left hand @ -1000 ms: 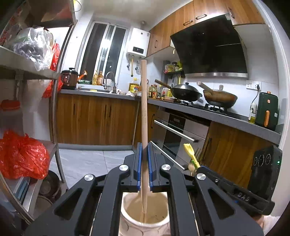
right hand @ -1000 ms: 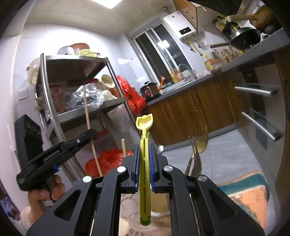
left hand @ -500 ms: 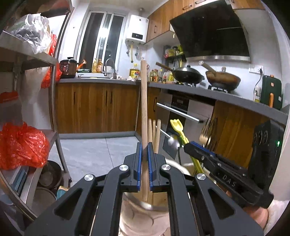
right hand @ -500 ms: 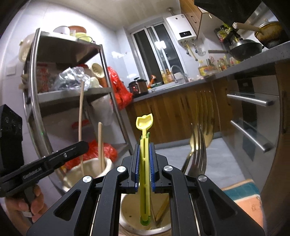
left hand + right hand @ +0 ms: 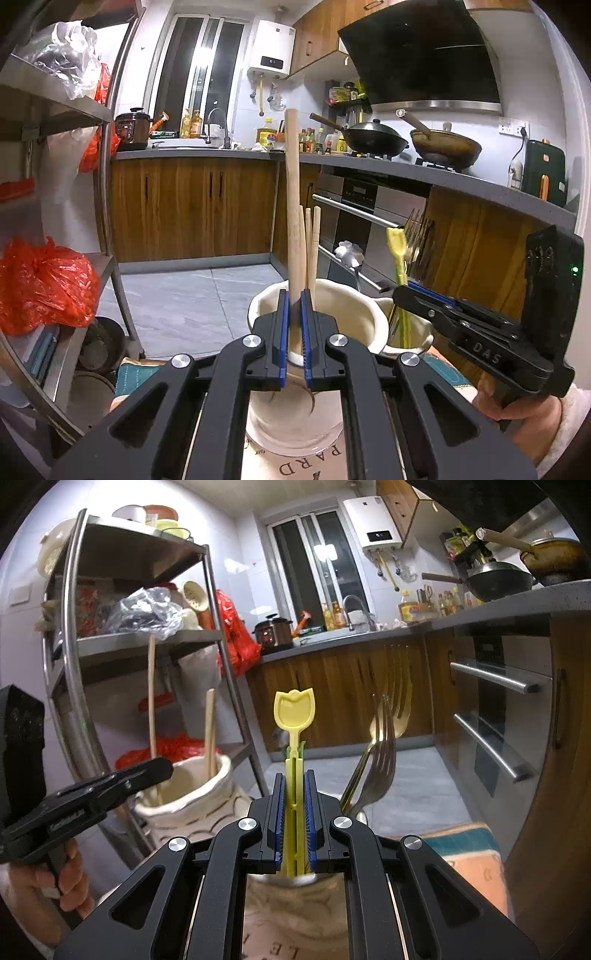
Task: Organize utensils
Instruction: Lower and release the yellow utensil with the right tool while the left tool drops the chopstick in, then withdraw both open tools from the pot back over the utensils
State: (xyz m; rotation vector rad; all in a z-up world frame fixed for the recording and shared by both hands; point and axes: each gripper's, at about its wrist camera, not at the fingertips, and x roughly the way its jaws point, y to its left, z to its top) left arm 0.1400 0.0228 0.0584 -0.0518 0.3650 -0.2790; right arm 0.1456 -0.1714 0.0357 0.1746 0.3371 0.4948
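My left gripper [image 5: 294, 310] is shut on a long wooden stick [image 5: 293, 206], held upright with its lower end inside a cream ceramic jar [image 5: 325, 295]; two shorter wooden chopsticks [image 5: 312, 243] stand in that jar. My right gripper [image 5: 294, 801] is shut on a yellow plastic utensil [image 5: 294, 716] with a tulip-shaped top, its lower end in a second cream holder [image 5: 295, 915] below the jaws. Metal forks [image 5: 384, 746] stand in that holder. The right gripper [image 5: 413, 295] shows at right in the left wrist view; the left gripper [image 5: 147, 771] shows at left in the right wrist view.
A steel shelf rack [image 5: 74, 657] with red bags [image 5: 40, 288] stands at left. Wooden cabinets [image 5: 192, 206], an oven [image 5: 354, 221] and a counter with woks [image 5: 376, 136] run along the back and right. A mat with lettering [image 5: 306, 465] lies under the jars.
Both grippers have lowered, so the stick and the yellow utensil sit deeper in their holders. The jars' rims now rise level with the fingertips.
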